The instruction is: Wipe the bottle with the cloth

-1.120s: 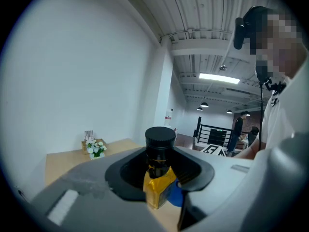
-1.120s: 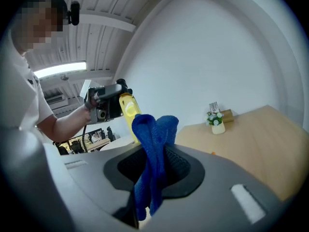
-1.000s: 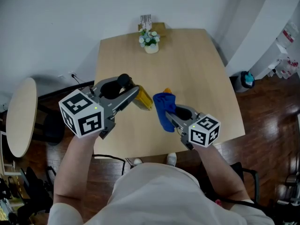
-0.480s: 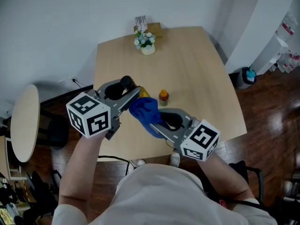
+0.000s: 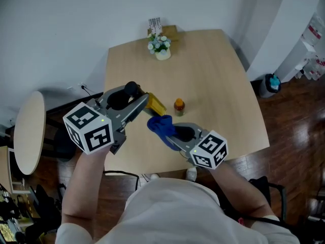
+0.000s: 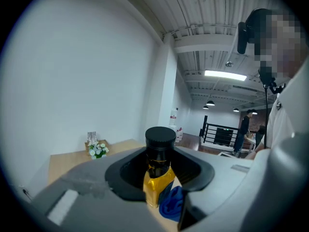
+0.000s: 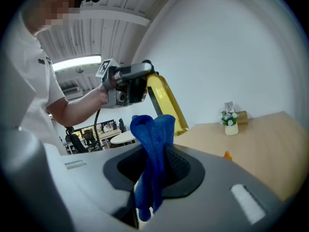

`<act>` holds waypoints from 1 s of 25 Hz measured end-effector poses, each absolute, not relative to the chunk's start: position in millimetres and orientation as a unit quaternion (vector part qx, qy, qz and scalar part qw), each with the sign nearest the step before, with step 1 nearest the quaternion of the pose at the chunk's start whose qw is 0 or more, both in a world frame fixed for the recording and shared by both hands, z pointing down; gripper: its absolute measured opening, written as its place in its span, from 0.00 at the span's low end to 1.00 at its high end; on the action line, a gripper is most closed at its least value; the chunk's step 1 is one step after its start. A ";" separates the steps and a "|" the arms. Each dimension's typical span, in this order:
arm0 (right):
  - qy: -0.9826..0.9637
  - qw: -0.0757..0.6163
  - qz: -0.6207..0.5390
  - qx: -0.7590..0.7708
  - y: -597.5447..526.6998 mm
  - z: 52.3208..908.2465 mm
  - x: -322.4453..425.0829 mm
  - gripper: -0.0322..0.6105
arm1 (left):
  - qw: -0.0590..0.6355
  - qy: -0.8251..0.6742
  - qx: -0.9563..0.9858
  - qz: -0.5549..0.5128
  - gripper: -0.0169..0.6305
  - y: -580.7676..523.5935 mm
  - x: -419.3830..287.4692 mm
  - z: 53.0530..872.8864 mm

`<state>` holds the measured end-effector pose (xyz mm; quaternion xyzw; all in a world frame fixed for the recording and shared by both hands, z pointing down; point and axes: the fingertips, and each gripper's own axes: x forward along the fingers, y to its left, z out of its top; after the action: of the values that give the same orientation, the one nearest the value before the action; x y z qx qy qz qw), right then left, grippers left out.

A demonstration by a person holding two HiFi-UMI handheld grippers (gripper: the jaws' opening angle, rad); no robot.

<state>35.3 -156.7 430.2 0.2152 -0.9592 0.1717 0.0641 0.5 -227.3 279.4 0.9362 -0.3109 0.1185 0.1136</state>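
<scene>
Since 0.5 s ago: cloth (image 5: 159, 124) has dropped from up by the L jaws to the bottle's low end, and R gripper (image 5: 170, 135) has pulled back toward the person w/ it. L gripper (image 5: 143, 100) approx. same spot.

L gripper: jaws clenched on bottle (image 6: 155, 178) at the neck, just under the black cap. Yellow body sticks out past the jaw tips. Bottle tilted, held in air over near part of table (image 5: 203, 60).

R gripper: jaws clamped on the blue cloth. Cloth bunched, top fold stands past the jaw tips, tail hangs below them.

Cloth vs bottle: cloth sits at the bottle's bottom end, on its R-hand side. Touching or just beside, can't confirm contact.

Elsewhere: small orange item (image 5: 179, 105) upright on table, apart from bottle and cloth. Flower pot (image 5: 162, 47) at far edge of table. Round side table (image 5: 28, 128) off to the L.
</scene>
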 end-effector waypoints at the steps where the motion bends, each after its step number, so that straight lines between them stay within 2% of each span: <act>1: -0.958 0.068 0.175 0.217 -157.6 438.0 37.0 0.20 | 0.112 -0.312 0.936 0.118 0.27 -226.5 -0.3 277.2; 13: -0.945 0.117 0.159 0.260 -186.2 466.8 77.8 0.20 | 0.109 -0.310 0.937 0.116 0.27 -213.2 -12.0 267.1; 19: -0.950 0.076 0.118 0.278 -203.7 405.9 81.0 0.20 | 0.106 -0.292 0.942 0.128 0.27 -193.5 -12.2 275.8; 25: -0.967 0.031 0.045 0.247 -197.2 318.3 52.6 0.20 | 0.111 -0.262 0.948 0.141 0.27 -177.0 -7.0 289.7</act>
<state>52.6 -197.2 318.3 0.2475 -0.9673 0.0454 0.0307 -7.0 -177.0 289.7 0.9484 -0.2616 0.1409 0.1105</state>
